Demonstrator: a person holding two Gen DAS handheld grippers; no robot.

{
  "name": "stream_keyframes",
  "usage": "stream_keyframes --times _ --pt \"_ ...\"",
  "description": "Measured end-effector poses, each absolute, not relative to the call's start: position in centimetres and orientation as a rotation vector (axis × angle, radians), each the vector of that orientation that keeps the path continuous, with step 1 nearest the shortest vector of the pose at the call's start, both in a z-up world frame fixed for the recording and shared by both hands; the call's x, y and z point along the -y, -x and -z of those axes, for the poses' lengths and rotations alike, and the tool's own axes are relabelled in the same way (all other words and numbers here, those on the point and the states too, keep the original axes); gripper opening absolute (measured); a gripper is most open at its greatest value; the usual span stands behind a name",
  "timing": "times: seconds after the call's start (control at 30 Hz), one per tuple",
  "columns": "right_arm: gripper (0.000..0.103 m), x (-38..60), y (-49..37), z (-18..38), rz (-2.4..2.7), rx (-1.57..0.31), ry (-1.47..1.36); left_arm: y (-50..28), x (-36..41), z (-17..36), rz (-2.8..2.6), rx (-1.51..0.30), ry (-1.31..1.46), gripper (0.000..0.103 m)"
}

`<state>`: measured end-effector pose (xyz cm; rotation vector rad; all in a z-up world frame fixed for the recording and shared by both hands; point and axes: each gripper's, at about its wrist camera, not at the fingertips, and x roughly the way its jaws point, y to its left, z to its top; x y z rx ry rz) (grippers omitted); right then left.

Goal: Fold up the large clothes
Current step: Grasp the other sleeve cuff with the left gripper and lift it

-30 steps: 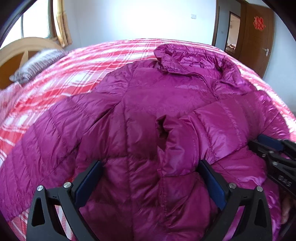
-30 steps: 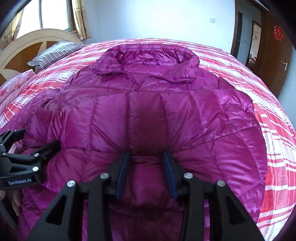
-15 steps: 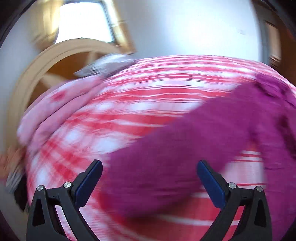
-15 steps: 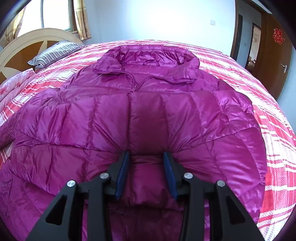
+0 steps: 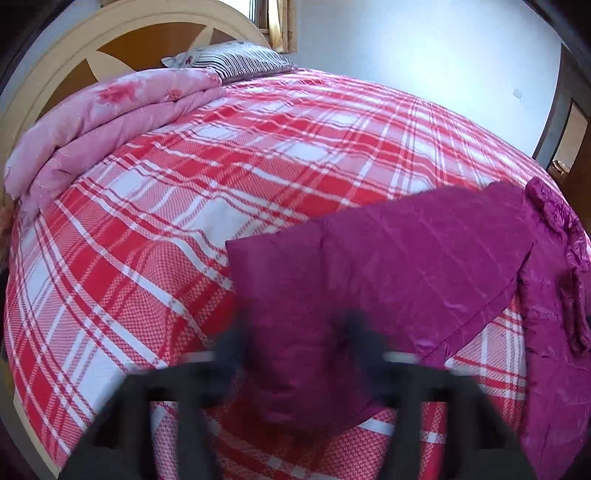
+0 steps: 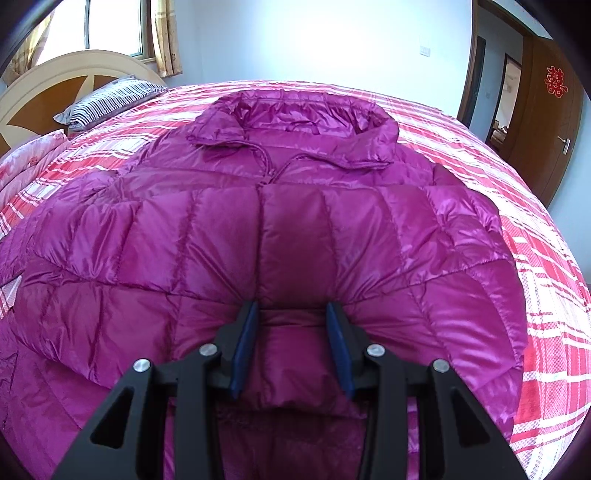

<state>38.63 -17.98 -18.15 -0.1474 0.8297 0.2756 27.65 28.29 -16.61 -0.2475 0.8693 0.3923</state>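
Observation:
A magenta quilted puffer jacket [image 6: 295, 229] lies front up on a red and white plaid bed, collar toward the far side. One sleeve is folded across the chest, and my right gripper [image 6: 291, 339] is shut on the cuff end of that sleeve. In the left wrist view the other sleeve [image 5: 388, 258] stretches out over the bedspread. My left gripper [image 5: 295, 332] is around that sleeve's end; its fingers are blurred by motion and stand closer together than before, with the fabric bunched between them.
The plaid bedspread [image 5: 221, 177] covers the whole bed. A folded pink quilt [image 5: 103, 114] and a striped pillow [image 5: 236, 61] lie by the cream and brown headboard [image 5: 122, 33]. A brown door [image 6: 550, 122] stands at the right.
My left gripper swung left off the jacket's body to the outstretched sleeve, and its fingers have closed in on the sleeve end. My right gripper has stayed shut on the folded sleeve.

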Motion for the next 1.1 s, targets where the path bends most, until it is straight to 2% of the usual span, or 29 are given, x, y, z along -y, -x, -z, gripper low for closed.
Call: stream_keyframes --times 0.07,0.17,0.53,0.77,1.1 --pt "0.042 18.0 -38.6 18.2 -0.276 -0.830 0.148 -27.5 -28.3 16.2 -0.364 -0.848 0.235 0.016" --pt "0.042 18.0 -38.6 18.1 -0.277 -0.830 0.145 -27.3 -27.8 14.4 -0.354 -0.804 0.203 0.013" --pt "0.042 18.0 -38.6 18.1 -0.277 -0.828 0.147 -27.9 -25.9 4.1 -0.284 -0.577 0.172 0.011" --pt "0.042 18.0 -38.6 18.1 -0.278 -0.828 0.148 -28.5 -20.7 -2.2 -0.137 -0.463 0.156 0.011" --pt "0.042 17.9 -38.6 18.1 -0.272 -0.824 0.161 -30.6 -10.5 -4.5 0.092 -0.434 0.073 0.011"
